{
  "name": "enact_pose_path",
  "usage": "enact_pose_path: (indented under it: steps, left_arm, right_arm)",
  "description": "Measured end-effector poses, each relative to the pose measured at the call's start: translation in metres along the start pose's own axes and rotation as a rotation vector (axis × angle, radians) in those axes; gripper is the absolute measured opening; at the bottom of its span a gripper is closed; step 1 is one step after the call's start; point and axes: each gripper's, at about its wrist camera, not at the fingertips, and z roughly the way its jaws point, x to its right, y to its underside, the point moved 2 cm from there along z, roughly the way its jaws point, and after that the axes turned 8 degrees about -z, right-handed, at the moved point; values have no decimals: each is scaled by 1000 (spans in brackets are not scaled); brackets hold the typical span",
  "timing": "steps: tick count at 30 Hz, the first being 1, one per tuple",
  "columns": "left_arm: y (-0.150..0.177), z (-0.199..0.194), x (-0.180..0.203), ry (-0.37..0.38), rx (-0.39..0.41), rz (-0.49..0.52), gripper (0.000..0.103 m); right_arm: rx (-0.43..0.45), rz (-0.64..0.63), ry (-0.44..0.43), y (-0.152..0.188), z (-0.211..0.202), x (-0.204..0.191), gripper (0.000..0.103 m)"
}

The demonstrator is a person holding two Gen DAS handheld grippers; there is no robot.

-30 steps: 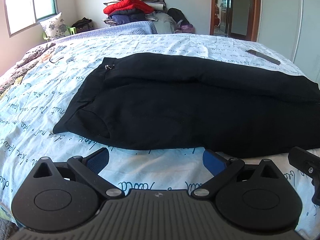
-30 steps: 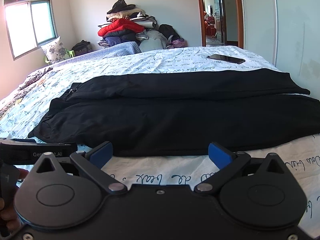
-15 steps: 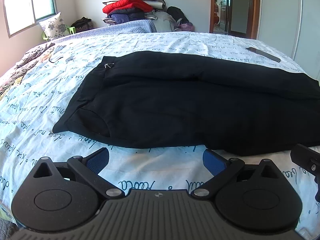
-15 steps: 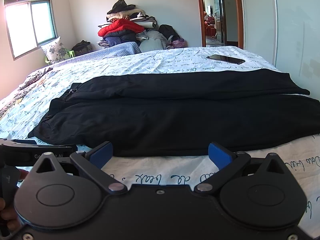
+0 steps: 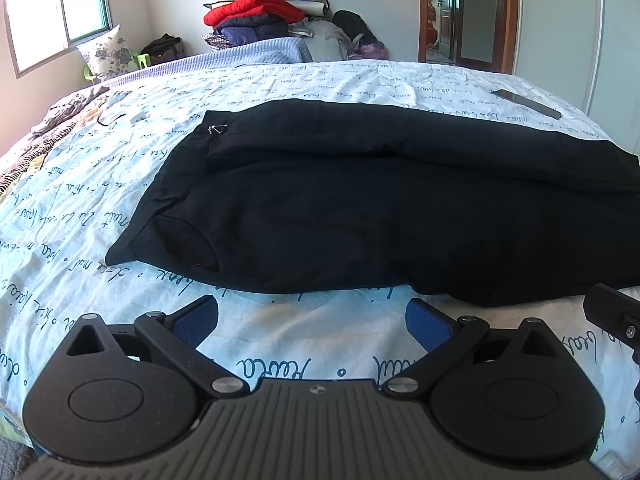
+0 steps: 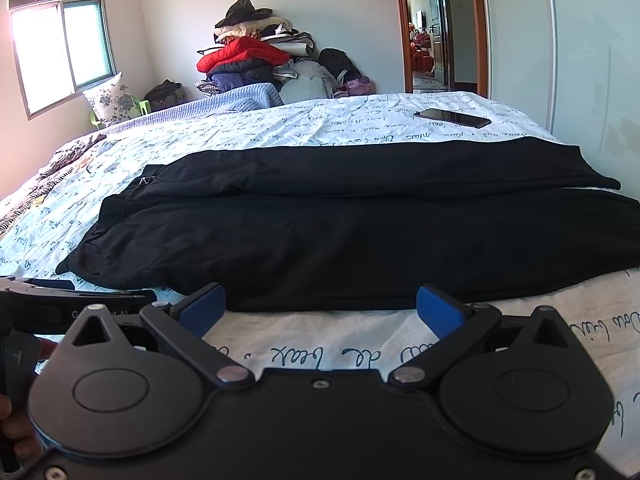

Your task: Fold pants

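Both the left claw and the right claw hung spread wide, gripping nothing, just short of the near hem of the black pants, which lay lengthwise across the script-printed bed. A phone sat at two o'clock, piled clothes at twelve. Since a second earlier, the left claw had drifted slightly back; the pants stayed put.

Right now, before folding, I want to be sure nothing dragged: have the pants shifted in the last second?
No. In the right wrist view the pants lie in the same spot relative to the phone.
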Motion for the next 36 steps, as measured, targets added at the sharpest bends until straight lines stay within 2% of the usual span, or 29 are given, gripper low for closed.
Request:
enact_pose_path:
  steps: [20,22,26,28,30,33,36]
  left_arm:
    - [-1,5,-1,-4,-10,4,101]
    - [-2,7,-3,3,-12,-1,101]
    - [-15,11,-13,32,-2,-10,102]
    - [-30,14,-22,2,18,-11,102]
    - [-47,19,-35,-54,40,-17,102]
    - [-74,29,-61,-107,72,-46,102]
    - [-101,43,-91,-149,99,-78,102]
  right_arm:
    - [1,-14,-10,1,2,-3,103]
    - [9,-20,-34,-1,3,-4,103]
    - [85,-17,-172,-15,6,-1,103]
    - [127,-59,-226,-29,11,-4,103]
    - [139,-153,-246,-46,22,-12,103]
    - [121,-307,-200,-72,48,-27,103]
    - [98,-381,-184,-99,82,-36,103]
